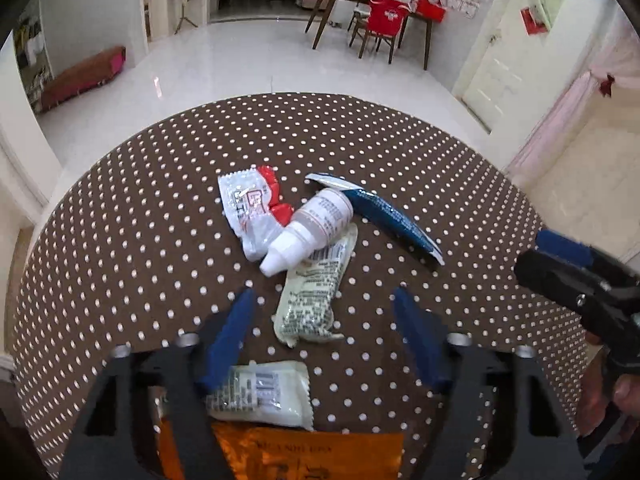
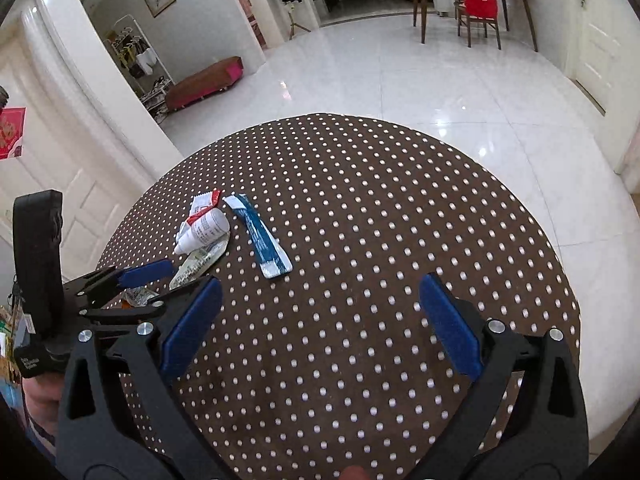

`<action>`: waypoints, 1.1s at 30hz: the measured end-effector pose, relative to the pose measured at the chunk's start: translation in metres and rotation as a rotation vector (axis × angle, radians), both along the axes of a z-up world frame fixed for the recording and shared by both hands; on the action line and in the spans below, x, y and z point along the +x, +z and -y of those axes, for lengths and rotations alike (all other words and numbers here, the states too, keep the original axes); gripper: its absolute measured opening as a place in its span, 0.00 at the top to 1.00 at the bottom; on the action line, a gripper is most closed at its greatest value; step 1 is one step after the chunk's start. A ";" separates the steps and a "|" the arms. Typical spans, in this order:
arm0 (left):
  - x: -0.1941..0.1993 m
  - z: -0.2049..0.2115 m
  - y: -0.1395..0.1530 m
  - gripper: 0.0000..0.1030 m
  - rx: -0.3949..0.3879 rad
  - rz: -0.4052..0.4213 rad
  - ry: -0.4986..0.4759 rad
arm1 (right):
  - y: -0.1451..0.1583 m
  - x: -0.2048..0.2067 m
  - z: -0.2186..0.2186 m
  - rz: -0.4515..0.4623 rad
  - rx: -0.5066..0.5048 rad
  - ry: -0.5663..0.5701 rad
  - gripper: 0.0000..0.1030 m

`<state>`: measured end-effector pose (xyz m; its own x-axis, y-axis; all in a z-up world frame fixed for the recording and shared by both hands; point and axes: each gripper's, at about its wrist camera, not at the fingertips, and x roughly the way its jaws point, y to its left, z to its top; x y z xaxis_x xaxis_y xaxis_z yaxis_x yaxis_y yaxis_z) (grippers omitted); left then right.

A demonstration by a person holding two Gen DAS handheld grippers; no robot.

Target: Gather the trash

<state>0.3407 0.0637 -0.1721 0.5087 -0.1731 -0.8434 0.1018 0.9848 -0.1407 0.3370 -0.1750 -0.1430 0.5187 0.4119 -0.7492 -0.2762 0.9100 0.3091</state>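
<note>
Trash clustered on polka-dot table (image 1: pixel 120 240), left to right: red-white wrapper (image 1: pixel 250 210), small white bottle (image 1: pixel 308 228) lying across a pale sachet (image 1: pixel 312 296), blue wrapper (image 1: pixel 394 218). Risk: bottle is round and may roll off when the sachet is pulled. Left gripper (image 1: pixel 324 296) wide open, empty, straddling sachet, angled down. Right gripper (image 2: pixel 320 284) wide open, empty, over bare cloth.

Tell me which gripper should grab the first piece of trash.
Left. The left gripper hangs open right over the pile, its fingers flanking the cream wrapper below the white bottle. The right gripper is open over bare tablecloth, farther from the trash.
</note>
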 end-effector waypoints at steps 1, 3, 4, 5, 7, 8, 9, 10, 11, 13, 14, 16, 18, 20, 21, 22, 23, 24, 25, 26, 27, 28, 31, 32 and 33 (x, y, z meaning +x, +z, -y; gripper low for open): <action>0.002 0.001 0.001 0.55 0.007 0.001 -0.006 | 0.000 0.003 -0.004 0.006 -0.004 0.012 0.06; 0.004 0.000 0.001 0.78 -0.006 -0.005 -0.011 | -0.002 0.010 -0.015 0.018 -0.024 0.040 0.06; 0.008 0.000 0.001 0.81 -0.035 -0.011 -0.016 | -0.003 0.014 -0.020 0.021 -0.036 0.052 0.06; 0.007 -0.002 0.001 0.82 -0.050 -0.013 -0.013 | -0.006 0.019 -0.029 0.023 -0.057 0.067 0.06; 0.004 -0.006 0.001 0.84 -0.049 -0.005 -0.008 | -0.011 0.027 -0.044 0.022 -0.080 0.099 0.16; 0.001 -0.010 0.000 0.85 -0.055 -0.002 -0.005 | -0.013 0.030 -0.049 0.024 -0.089 0.114 0.19; -0.002 -0.013 0.000 0.85 -0.066 -0.002 -0.001 | -0.015 0.033 -0.057 0.027 -0.104 0.131 0.25; -0.006 -0.017 -0.001 0.85 -0.078 -0.002 0.007 | -0.019 0.037 -0.067 0.033 -0.135 0.154 0.36; -0.010 -0.022 -0.002 0.85 -0.086 -0.001 0.015 | -0.024 0.040 -0.075 0.031 -0.160 0.171 0.41; -0.017 -0.028 -0.002 0.85 -0.098 0.003 0.031 | -0.026 0.040 -0.087 0.076 -0.216 0.181 0.59; -0.021 -0.031 -0.001 0.85 -0.100 0.008 0.041 | -0.027 0.039 -0.091 0.088 -0.235 0.186 0.66; -0.027 -0.036 0.001 0.85 -0.104 0.017 0.052 | -0.026 0.035 -0.091 0.082 -0.229 0.196 0.82; -0.034 -0.039 0.004 0.86 -0.109 0.026 0.057 | -0.025 0.029 -0.085 0.065 -0.197 0.193 0.85; -0.041 -0.038 0.007 0.86 -0.107 0.037 0.054 | -0.026 0.020 -0.071 0.050 -0.161 0.173 0.85; -0.043 -0.038 0.008 0.86 -0.105 0.039 0.048 | -0.026 0.017 -0.066 0.044 -0.148 0.162 0.85; -0.045 -0.035 0.007 0.86 -0.099 0.038 0.041 | -0.026 0.013 -0.059 0.034 -0.135 0.146 0.85; -0.044 -0.030 0.006 0.86 -0.095 0.032 0.039 | -0.026 0.010 -0.054 0.027 -0.126 0.134 0.84; -0.043 -0.026 0.003 0.85 -0.091 0.024 0.041 | -0.026 0.008 -0.049 0.019 -0.114 0.118 0.83; -0.044 -0.025 -0.001 0.82 -0.087 0.016 0.045 | -0.025 0.007 -0.043 0.006 -0.099 0.108 0.77; -0.046 -0.023 -0.003 0.79 -0.081 0.015 0.049 | -0.023 0.006 -0.040 0.002 -0.090 0.102 0.72; -0.044 -0.023 -0.005 0.74 -0.073 0.009 0.058 | -0.019 0.005 -0.039 0.012 -0.081 0.098 0.59; -0.046 -0.024 -0.006 0.70 -0.077 0.015 0.059 | -0.014 0.003 -0.040 0.024 -0.066 0.104 0.55; -0.050 -0.020 -0.007 0.66 -0.069 0.023 0.063 | -0.001 0.002 -0.051 0.052 -0.033 0.143 0.55; -0.049 -0.020 -0.008 0.66 -0.071 0.028 0.063 | 0.003 0.003 -0.060 0.055 -0.019 0.167 0.55; -0.048 -0.020 -0.008 0.66 -0.072 0.030 0.062 | 0.006 0.004 -0.068 0.055 -0.007 0.187 0.55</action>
